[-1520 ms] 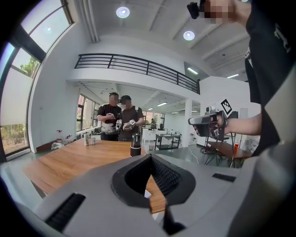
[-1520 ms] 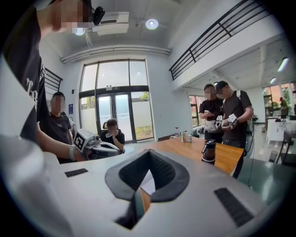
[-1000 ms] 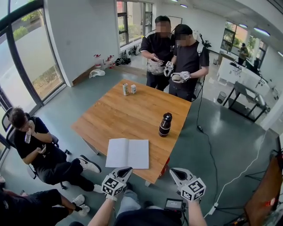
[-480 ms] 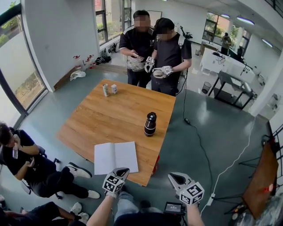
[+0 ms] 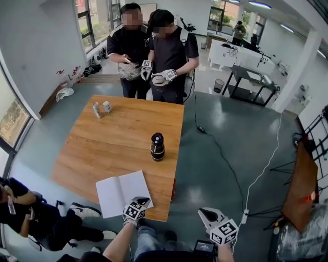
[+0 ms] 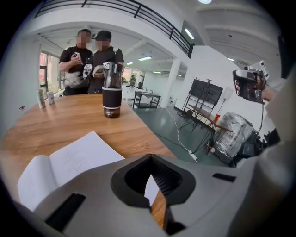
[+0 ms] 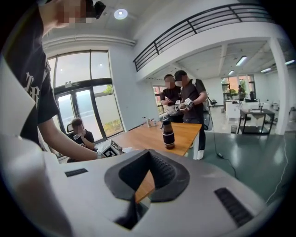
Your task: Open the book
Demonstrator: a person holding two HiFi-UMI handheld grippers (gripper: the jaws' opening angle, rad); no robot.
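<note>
- The book (image 5: pixel 123 192) lies spread open at the near edge of the table (image 5: pixel 118 133), so I judge little remains. Any further page wants a light pinch at its corner.
- The left gripper (image 5: pixel 142 200) hovers by that corner and the right gripper (image 5: pixel 204 212) is off the table. Both are pinched closed and empty.
- One book, one bottle (image 5: pixel 157 146), two small cans (image 5: pixel 96 109).

Bright, even indoor light from tall windows (image 5: pixel 84 18) and ceiling lamps (image 7: pixel 120 14), with soft shadows. Both gripper views curve strongly, fisheye, with black corners; their nearest foreground is blurred.
</note>
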